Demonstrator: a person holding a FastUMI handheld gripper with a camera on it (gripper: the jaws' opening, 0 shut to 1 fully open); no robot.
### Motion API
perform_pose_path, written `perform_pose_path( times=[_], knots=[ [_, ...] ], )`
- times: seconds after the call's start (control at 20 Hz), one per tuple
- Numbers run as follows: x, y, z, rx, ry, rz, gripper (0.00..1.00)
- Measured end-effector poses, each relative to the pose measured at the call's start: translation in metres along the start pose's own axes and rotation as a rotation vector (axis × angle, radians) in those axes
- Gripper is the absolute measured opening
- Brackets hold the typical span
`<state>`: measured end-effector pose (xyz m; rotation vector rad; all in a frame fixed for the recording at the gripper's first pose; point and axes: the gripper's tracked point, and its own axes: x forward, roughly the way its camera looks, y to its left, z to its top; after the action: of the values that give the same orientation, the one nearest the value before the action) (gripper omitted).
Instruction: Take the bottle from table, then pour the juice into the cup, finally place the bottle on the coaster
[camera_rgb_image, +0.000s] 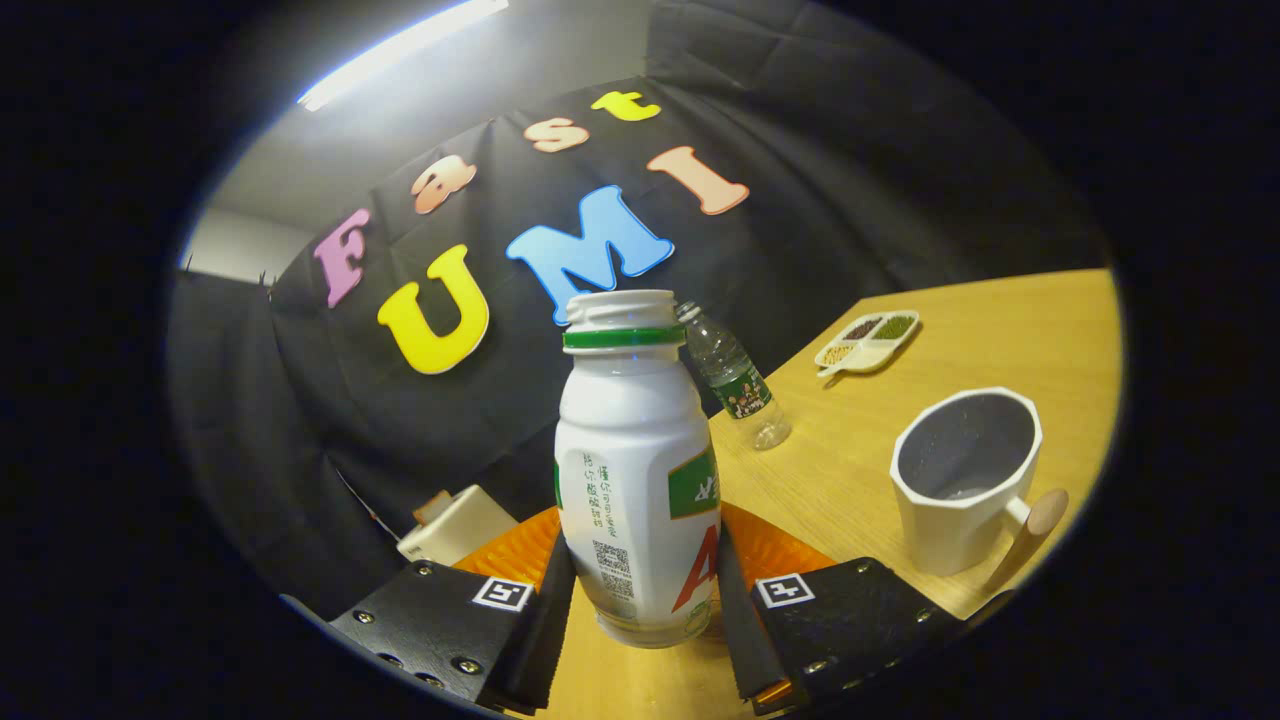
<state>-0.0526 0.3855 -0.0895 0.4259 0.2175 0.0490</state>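
A white juice bottle with a green neck ring and no cap stands upright between my fingers. My gripper is shut on its lower body, one finger pressing on each side. An orange ribbed coaster lies on the wooden table just behind the bottle's base and shows on both sides of it. I cannot tell whether the bottle's base touches the table or hangs just above it. The white faceted cup with a wooden handle stands to the right of the fingers, and its inside looks dark.
A clear plastic water bottle stands beyond the juice bottle. A small divided dish of beans sits farther back on the table. A white box lies left of the coaster at the table's edge.
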Motion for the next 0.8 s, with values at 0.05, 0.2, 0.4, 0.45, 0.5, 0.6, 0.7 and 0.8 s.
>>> perform_pose_path(
  times=[0.05, 0.2, 0.4, 0.45, 0.5, 0.6, 0.7, 0.8],
  knots=[
    [0.002, 0.003, -0.003, -0.074, 0.007, -0.007, 0.66],
    [0.02, 0.004, -0.012, -0.275, 0.018, -0.05, 0.66],
    [0.032, 0.002, -0.025, -0.407, 0.038, -0.061, 0.66],
    [0.037, 0.001, -0.031, -0.415, 0.053, -0.057, 0.66],
    [0.038, 0.001, -0.035, -0.414, 0.064, -0.051, 0.66],
    [0.041, -0.004, -0.039, -0.432, 0.077, -0.06, 0.66],
    [0.044, -0.005, -0.043, -0.445, 0.084, -0.058, 0.66],
    [0.044, -0.005, -0.041, -0.457, 0.076, -0.056, 0.66]
  ],
)
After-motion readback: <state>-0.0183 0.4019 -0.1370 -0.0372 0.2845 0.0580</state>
